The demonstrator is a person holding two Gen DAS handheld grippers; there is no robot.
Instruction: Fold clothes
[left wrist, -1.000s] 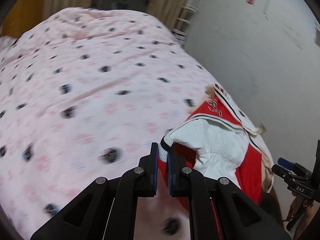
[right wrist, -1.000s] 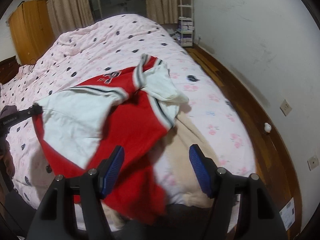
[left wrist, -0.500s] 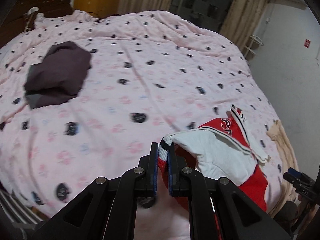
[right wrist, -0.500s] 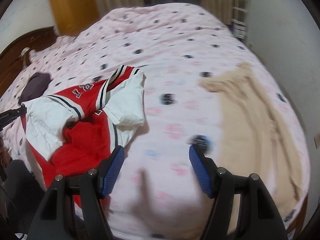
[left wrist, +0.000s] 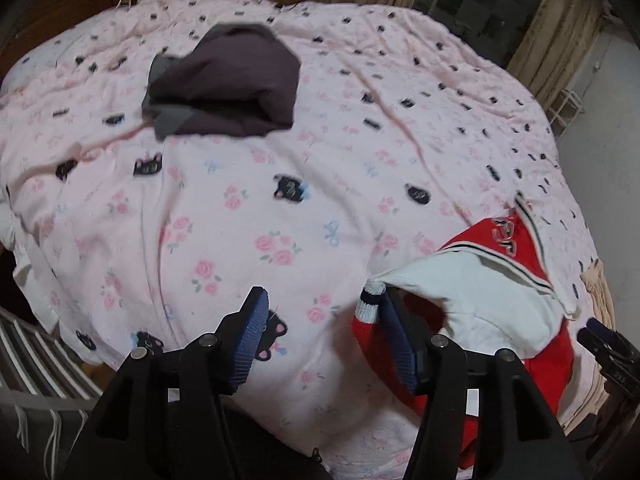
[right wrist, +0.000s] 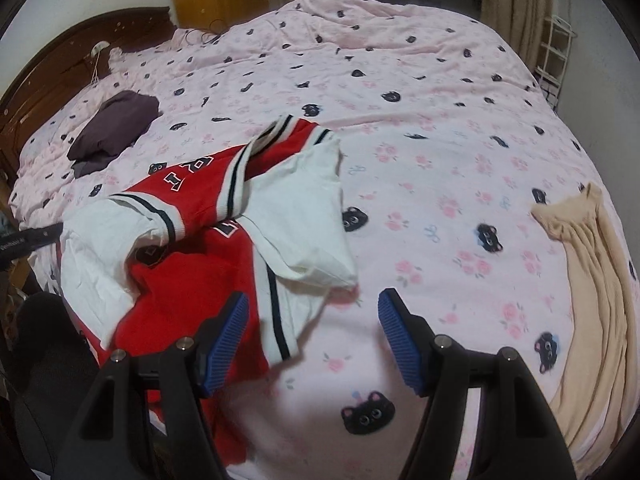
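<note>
While the left wrist view looks down over a pink quilted bed [left wrist: 320,184], the left claw [left wrist: 320,312] stands wide with nothing between its blue pads; a striped cuff [left wrist: 370,304] of the red and white jacket [left wrist: 472,292] rests against the outer side of its right pad, touching but not gripped. A dark garment [left wrist: 228,84] lies folded far up the bed, blurred at its edges. From the right wrist view, the right claw [right wrist: 312,320] is also wide and holds nothing, hovering over the jacket [right wrist: 208,240], which lies crumpled at the bed's near left edge with a white sleeve [right wrist: 304,216] flopped across the red body. A beige garment [right wrist: 588,280] lies well apart at the right. Part of the jacket seems to hang over the bed's edge, so it could slide off, or a claw could pinch several bunched layers together. The jacket's lower hem is cut off behind the claws, and its lettering is only partly readable.
</note>
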